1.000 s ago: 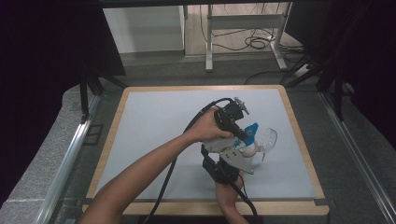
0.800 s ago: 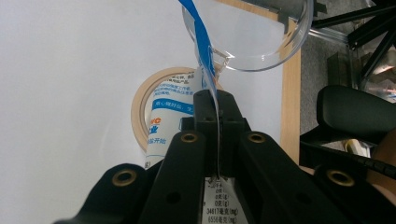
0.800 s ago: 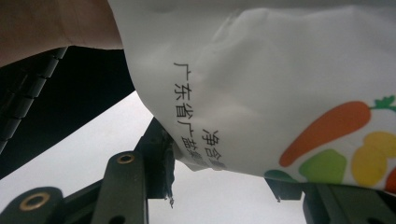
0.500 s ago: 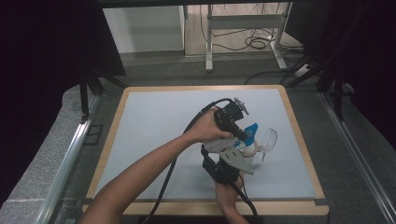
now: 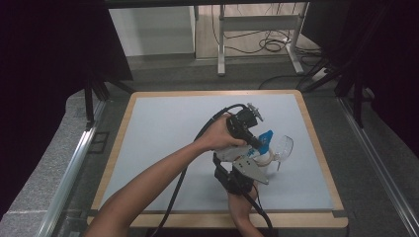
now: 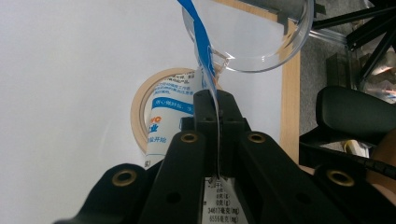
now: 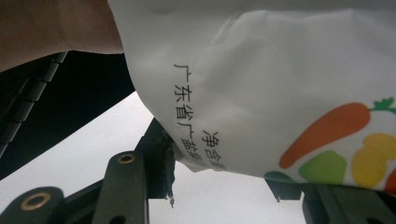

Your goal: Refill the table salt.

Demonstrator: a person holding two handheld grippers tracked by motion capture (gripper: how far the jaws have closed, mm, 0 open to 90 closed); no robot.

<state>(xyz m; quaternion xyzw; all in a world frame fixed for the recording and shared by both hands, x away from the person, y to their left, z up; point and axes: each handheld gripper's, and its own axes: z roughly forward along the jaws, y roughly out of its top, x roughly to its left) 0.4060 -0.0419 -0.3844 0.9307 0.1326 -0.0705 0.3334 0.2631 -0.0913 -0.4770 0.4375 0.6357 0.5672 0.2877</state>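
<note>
Near the table's (image 5: 148, 123) right edge, we pinch the bag's (image 5: 264, 140) top with our left gripper (image 6: 217, 105), our right gripper (image 5: 249, 165) clamping its body, tilting it toward the funnel (image 5: 284, 146).

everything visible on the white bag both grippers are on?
The bag is a white, soft plastic pouch with black Chinese print, a blue band and carrot and vegetable artwork. It is held up off the table, tilted toward a clear funnel. The left gripper is shut on its thin blue-edged top edge; the right gripper clamps its fuller lower body. In the left gripper view, the blue edge reaches the funnel's rim. Whether it is open, I cannot tell.
</note>
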